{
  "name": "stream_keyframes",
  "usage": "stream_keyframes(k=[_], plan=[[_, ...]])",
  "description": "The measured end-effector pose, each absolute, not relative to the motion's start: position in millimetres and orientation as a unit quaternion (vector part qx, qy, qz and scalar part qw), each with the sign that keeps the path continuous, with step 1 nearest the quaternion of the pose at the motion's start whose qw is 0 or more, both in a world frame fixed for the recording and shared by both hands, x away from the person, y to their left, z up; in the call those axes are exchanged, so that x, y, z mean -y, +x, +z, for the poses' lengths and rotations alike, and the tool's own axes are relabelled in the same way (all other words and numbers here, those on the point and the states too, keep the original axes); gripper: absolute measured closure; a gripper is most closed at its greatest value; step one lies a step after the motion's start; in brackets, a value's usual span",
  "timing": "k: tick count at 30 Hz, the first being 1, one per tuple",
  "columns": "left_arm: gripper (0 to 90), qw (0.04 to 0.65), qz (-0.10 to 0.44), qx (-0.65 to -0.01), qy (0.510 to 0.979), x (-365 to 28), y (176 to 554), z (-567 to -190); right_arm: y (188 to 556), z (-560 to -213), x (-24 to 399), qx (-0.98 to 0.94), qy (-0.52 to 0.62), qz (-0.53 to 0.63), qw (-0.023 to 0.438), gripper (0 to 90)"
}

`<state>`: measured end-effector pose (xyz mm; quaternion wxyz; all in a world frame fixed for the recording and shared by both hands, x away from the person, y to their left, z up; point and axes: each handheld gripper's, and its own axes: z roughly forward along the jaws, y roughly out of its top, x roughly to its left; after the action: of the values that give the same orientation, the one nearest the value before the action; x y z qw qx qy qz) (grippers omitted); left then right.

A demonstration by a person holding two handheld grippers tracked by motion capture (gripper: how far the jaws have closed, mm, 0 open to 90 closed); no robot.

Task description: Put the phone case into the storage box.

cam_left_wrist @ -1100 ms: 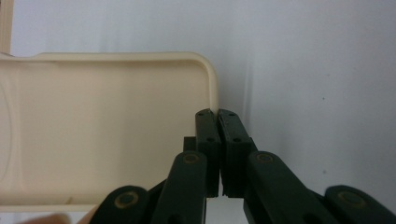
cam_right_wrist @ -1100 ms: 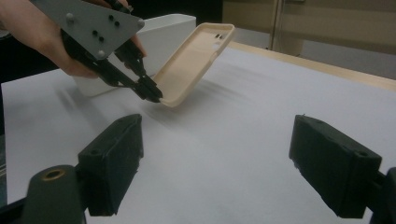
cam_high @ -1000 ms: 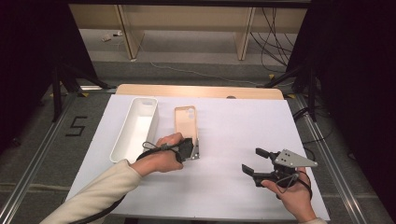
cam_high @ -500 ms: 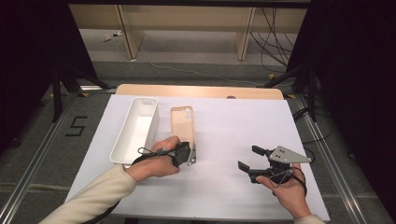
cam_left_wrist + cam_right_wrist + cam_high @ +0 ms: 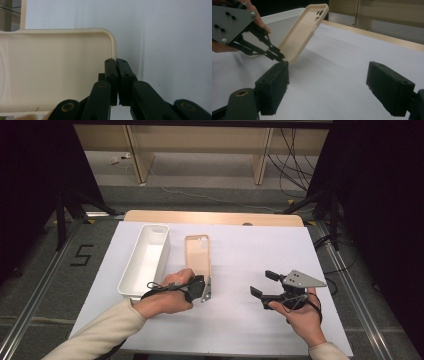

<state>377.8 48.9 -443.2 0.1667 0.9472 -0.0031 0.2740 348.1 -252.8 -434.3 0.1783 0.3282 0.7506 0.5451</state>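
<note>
A beige phone case lies lengthwise on the white table top, just right of the white tray. My left gripper is shut on the case's near right corner. In the left gripper view the jaws pinch the case's rim, with its hollow inner face to the left. The right gripper view shows the case tilted up off the table, held by the left gripper. My right gripper rests open to the right, its pads wide apart with nothing between them.
The long white tray stands at the left of the table. A wooden strip runs along the table's far edge. Bare white surface lies between the case and my right gripper. Cables trail on the floor beyond.
My left hand has drawn slightly toward the near edge with the case corner still gripped. My right gripper has drifted a little to the left.
</note>
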Motion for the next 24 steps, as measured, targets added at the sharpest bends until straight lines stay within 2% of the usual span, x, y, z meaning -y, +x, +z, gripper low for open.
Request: stream_keyframes(k=[13, 15, 24], plan=[[87.6, 0.169, 0.276, 0.012, 0.946, -46.0, 372.9, -441.5, 365.5, -431.8, 235.5, -0.753, 0.316, 0.55, 0.176, 20.4], [87.6, 0.17, 0.275, 0.015, 0.946, -45.3, 371.0, -442.2, 368.3, -430.7, 233.1, -0.751, 0.314, 0.549, 0.19, 20.4], [87.6, 0.169, 0.276, 0.023, 0.946, -42.9, 365.8, -440.7, 379.7, -428.4, 219.0, -0.756, 0.309, 0.548, 0.179, 20.9]])
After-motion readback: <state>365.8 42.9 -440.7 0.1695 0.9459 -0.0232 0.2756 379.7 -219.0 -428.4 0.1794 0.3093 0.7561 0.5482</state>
